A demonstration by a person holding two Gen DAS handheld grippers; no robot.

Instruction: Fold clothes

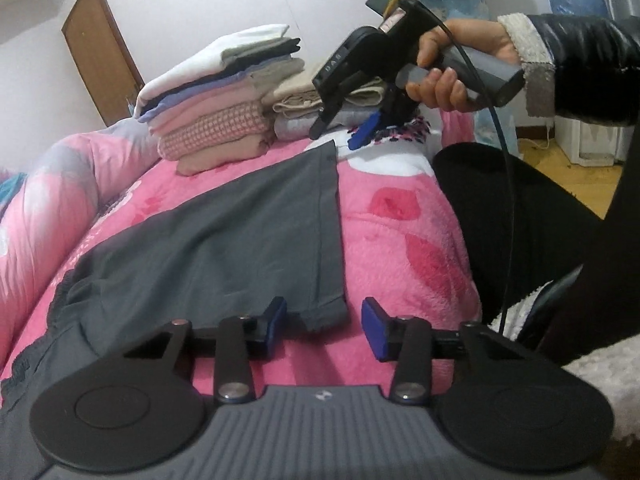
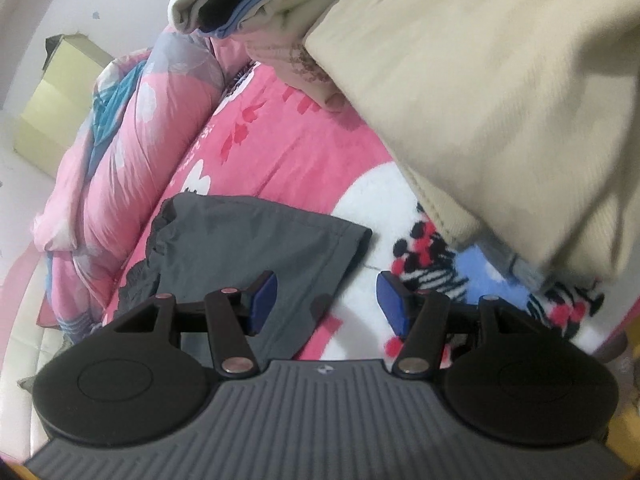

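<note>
- Nearest the lens, the left gripper (image 1: 324,328) hovered low over the bed (image 1: 400,232), its blue-padded fingers (image 1: 374,328) spread apart with nothing between them.
- Just ahead of that gap lay the near hem corner of the grey trousers (image 1: 224,240), slightly toward the left finger and not yet between the pads.
- The trousers were spread flat on the pink blanket, their long axis running away from the left gripper toward the far end of the bed, with the gathered waistband bunched off to the left side.
- The right gripper (image 1: 344,128) was held up at the far end, near the trousers' distant corner, its fingers parted and empty too.
- In the right wrist view the grey cloth sat under and beyond the left finger, so that gripper seemed placed over the far edge.
- Behind it stood a stack of folded clothes (image 1: 216,96) and a lower beige pile (image 1: 304,98), well clear of the trousers.
- By my reading, the left gripper was nearer its hem; each end had a gripper close, which suited a lengthwise fold.
</note>
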